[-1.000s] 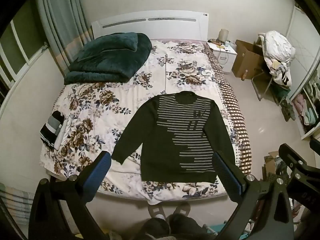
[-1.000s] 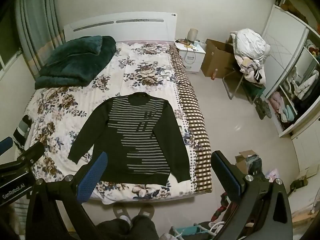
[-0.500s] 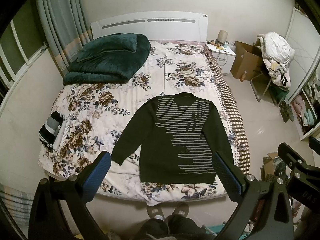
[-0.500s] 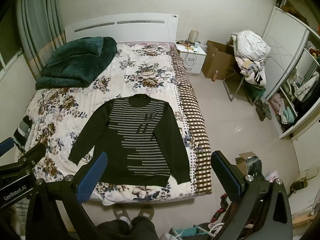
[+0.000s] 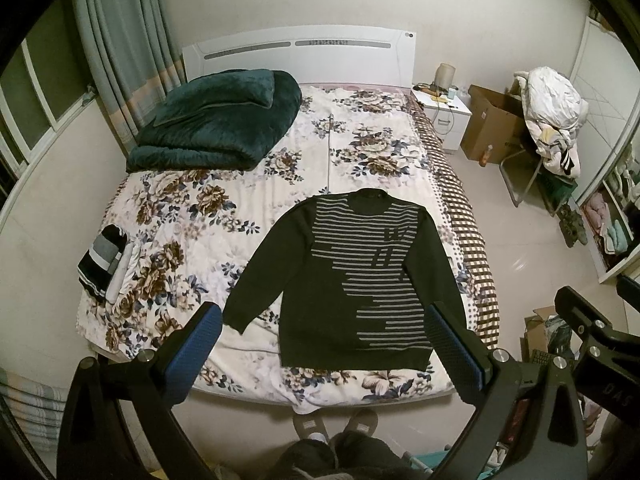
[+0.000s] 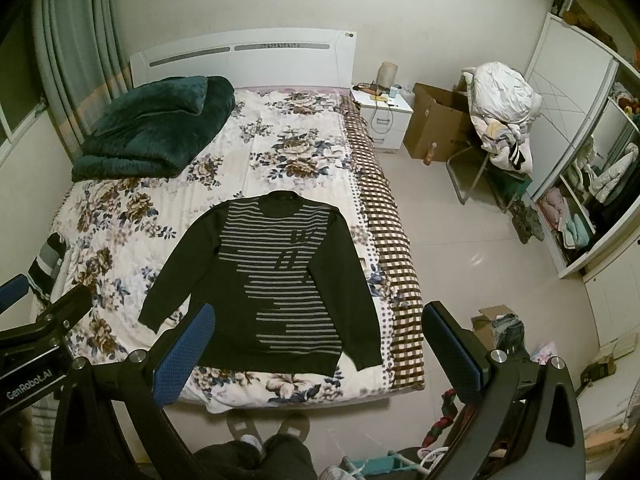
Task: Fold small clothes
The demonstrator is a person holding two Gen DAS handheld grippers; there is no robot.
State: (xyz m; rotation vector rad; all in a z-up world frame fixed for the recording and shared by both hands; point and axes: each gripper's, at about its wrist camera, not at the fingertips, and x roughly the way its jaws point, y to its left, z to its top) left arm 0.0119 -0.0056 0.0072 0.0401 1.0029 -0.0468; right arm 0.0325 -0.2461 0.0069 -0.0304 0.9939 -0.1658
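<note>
Sweater, dark with grey stripes: laid flat, front up, on the floral bedspread near the foot of the bed, neck toward the white headboard, sleeves spread down and outward. A small block-letter mark sits on the chest stripes; too small to read. Left gripper: blue-padded fingers spread wide, nothing between them, held above the foot of the bed. Right gripper: likewise spread and holding nothing. Seen from the right wrist camera, the left gripper's body reads "GenRobot.AI". Folded striped clothes rest at the bed's left edge. Green blanket folded near the headboard. Cardboard box beside the nightstand; its print is unreadable.
</note>
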